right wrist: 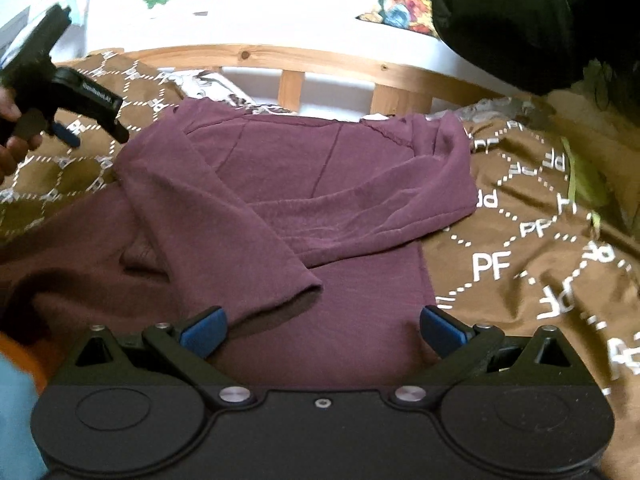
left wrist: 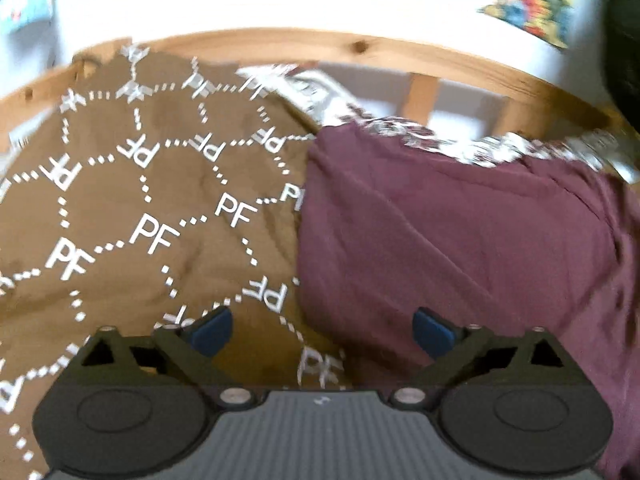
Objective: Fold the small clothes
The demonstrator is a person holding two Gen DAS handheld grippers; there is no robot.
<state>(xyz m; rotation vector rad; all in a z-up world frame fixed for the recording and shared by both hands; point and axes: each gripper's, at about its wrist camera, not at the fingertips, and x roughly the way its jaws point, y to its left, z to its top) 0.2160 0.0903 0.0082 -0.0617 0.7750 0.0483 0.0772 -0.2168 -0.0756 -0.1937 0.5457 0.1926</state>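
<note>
Left wrist view: brown bedspread (left wrist: 120, 208) printed with white "PF" letters joined by dotted hexagon lines, about 10 marks readable. 1 maroon garment (left wrist: 460, 240) lies on it, right of the print and near the wooden bed rail (left wrist: 360, 46). Left tongs (left wrist: 322, 330) stand wide apart, nothing between the 2 blue pads.

Right wrist view: the same garment spread below the rail, 1 sleeve (right wrist: 224, 236) folded across its body. Right tongs (right wrist: 322, 330) apart over the garment's hem, gripping nothing. Left tongs at far left beside the garment; white lettering on their body unreadable.
</note>
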